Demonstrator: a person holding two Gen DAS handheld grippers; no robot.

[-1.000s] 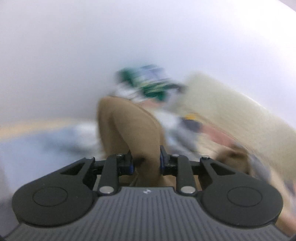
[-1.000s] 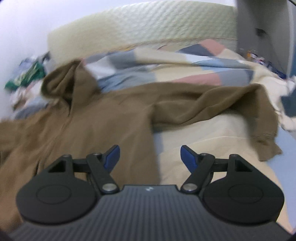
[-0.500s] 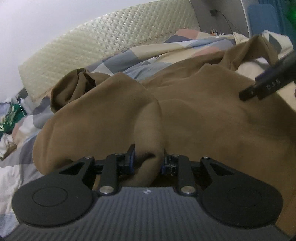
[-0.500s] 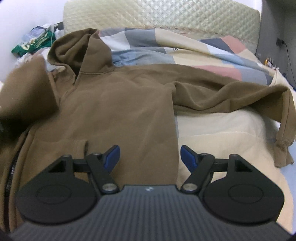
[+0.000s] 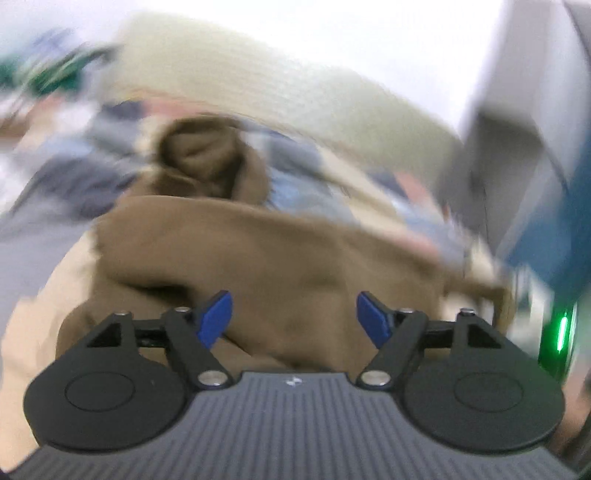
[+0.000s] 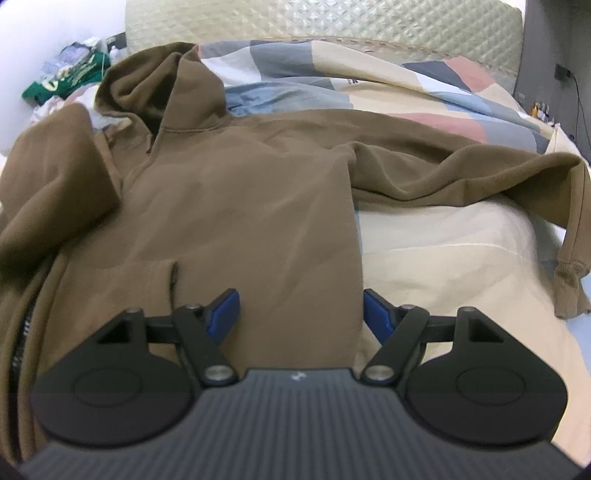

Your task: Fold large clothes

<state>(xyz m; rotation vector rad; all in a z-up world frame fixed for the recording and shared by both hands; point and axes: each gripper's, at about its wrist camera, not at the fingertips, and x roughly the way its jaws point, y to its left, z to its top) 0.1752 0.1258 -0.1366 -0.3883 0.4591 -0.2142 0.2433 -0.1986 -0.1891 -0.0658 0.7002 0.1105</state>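
Green clothes pile [image 6: 66,79] far left by white wall, brown hoodie [image 6: 240,199] spread on cream bed [image 6: 454,266], patchwork quilt [image 6: 424,81] and quilted headboard [image 6: 332,18] behind, left gripper [image 5: 294,317] and right gripper [image 6: 301,314] both spread wide, empty, above hoodie.

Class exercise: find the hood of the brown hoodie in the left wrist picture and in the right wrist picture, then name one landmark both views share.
Left wrist: the hood sits upper centre-left, blurred, above the open left gripper.
Right wrist: the hood lies upper left, beyond the open right gripper.
Shared landmark: the quilted cream headboard runs behind the hood in both.
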